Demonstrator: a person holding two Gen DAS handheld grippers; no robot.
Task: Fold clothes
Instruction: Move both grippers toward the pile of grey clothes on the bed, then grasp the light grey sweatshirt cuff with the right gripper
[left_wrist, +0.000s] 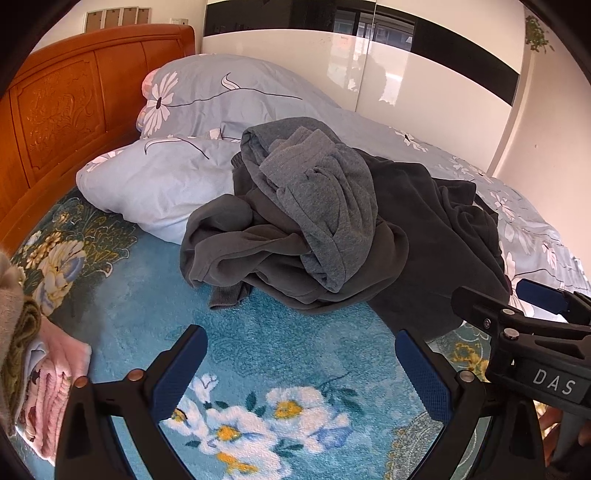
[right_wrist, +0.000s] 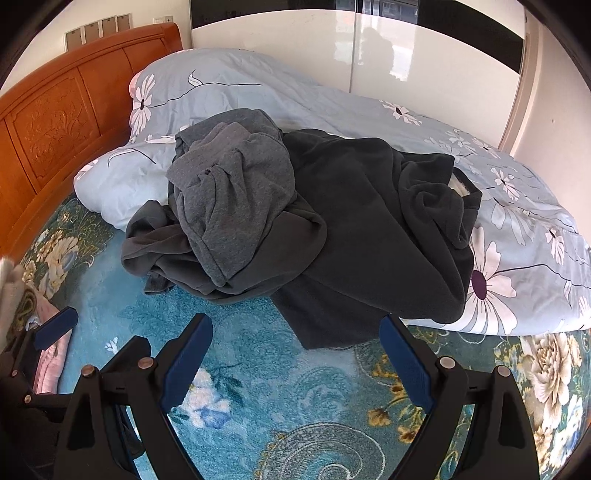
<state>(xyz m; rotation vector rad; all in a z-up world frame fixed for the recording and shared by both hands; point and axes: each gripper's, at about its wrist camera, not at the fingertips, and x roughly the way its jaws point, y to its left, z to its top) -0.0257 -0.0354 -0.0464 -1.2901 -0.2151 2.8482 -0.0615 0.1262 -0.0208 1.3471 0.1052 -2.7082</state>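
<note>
- Left wrist view: your left gripper (left_wrist: 299, 369) hangs over the teal floral blanket (left_wrist: 258, 343) with its blue-padded fingers (left_wrist: 177, 373) spread wide and nothing between them. Ahead lies the heap of clothes: a lighter grey garment (left_wrist: 321, 206) bunched on top of a dark charcoal garment (left_wrist: 417, 229). The heap's long axis runs from left to right, its near edge resting on the blanket and its far side against the pale blue pillow (left_wrist: 155, 188) and the flowered duvet (left_wrist: 369, 125). Your right gripper (left_wrist: 524, 306) enters at the right edge, just beside the dark cloth; its fingers stand apart. A small stack of folded items (left_wrist: 48, 398) sits at the left edge.
- Right wrist view: your right gripper (right_wrist: 295, 365) is likewise spread and empty above the blanket (right_wrist: 258, 354). The charcoal garment (right_wrist: 369, 229) slopes toward you, one corner pointing down between the fingers (right_wrist: 406, 362); the grey garment (right_wrist: 232, 199) sits on its left half.
</note>
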